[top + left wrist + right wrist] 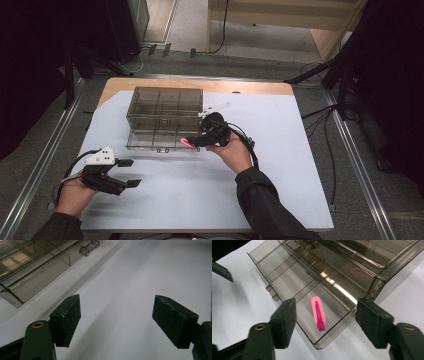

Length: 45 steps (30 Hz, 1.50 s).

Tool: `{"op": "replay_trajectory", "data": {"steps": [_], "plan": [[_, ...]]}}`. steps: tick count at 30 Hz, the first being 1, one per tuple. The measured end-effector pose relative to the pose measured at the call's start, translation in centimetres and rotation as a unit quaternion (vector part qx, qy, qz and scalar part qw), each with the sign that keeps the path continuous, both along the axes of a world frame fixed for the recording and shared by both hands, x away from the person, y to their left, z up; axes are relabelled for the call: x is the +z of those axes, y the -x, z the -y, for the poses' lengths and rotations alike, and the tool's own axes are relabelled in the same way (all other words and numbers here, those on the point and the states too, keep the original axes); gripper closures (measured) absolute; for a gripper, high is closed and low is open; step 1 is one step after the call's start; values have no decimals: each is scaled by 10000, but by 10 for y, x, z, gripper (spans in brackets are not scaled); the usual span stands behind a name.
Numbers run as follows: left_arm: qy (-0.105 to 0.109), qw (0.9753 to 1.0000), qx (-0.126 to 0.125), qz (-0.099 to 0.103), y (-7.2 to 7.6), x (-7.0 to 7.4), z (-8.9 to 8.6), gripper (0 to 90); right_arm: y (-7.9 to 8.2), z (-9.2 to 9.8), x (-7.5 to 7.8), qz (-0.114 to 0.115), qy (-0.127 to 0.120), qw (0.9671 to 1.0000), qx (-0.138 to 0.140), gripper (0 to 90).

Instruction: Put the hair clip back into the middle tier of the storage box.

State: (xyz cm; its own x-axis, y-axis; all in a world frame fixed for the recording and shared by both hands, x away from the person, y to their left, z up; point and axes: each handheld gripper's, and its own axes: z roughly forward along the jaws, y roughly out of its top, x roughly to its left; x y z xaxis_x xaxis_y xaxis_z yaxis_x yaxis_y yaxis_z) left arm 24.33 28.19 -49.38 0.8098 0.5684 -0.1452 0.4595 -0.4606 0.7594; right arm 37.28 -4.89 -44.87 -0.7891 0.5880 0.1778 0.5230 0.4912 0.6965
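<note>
White-covered desk (pixel 280 165) beneath us — our right gripper (pixel 325 322), fingers spread, hovers over the pink hair clip (pixel 318 313) lying in the smoky transparent plastic drawer (pixel 287 280), left gripper (pixel 116 320) spread too.

A lab: floor rails (pixel 47 165), black curtains (pixel 30 60) (cables (pixel 327 150) trailing).

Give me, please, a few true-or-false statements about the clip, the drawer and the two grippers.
1. The pink clip lies in the open drawer. True.
2. The right gripper is shut on the clip. False: its jaws stand open above the drawer, and the clip lies free between them.
3. The left gripper is open over the white sheet. True.
4. The clip shares its compartment with other items. False: that end compartment holds the clip alone.
5. The left gripper grips the drawer's handle. False: it holds nothing, and the handle lies well ahead of it.
</note>
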Motion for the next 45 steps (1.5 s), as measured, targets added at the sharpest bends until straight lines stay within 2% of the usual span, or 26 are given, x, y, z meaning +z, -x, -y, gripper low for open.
{"op": "replay_trajectory", "data": {"steps": [8,35,36,38,45], "plan": [[-13,10000,-65,16,-3,0,4,238,1,7,-4,45,3,10000,11,264],[-3,9998,-217,-13,-14,1,13,237,3,54,-2,241,-8,9993,-286,240],[-9,9998,-218,-28,-15,0,14,237,3,59,-2,197,-27,9995,-230,195],[-12,9997,-226,-44,-16,0,14,237,3,64,-4,208,5,9997,-156,192],[11,9998,-214,-42,-17,0,14,237,2,73,-9,202,109,9993,-284,196]]}}
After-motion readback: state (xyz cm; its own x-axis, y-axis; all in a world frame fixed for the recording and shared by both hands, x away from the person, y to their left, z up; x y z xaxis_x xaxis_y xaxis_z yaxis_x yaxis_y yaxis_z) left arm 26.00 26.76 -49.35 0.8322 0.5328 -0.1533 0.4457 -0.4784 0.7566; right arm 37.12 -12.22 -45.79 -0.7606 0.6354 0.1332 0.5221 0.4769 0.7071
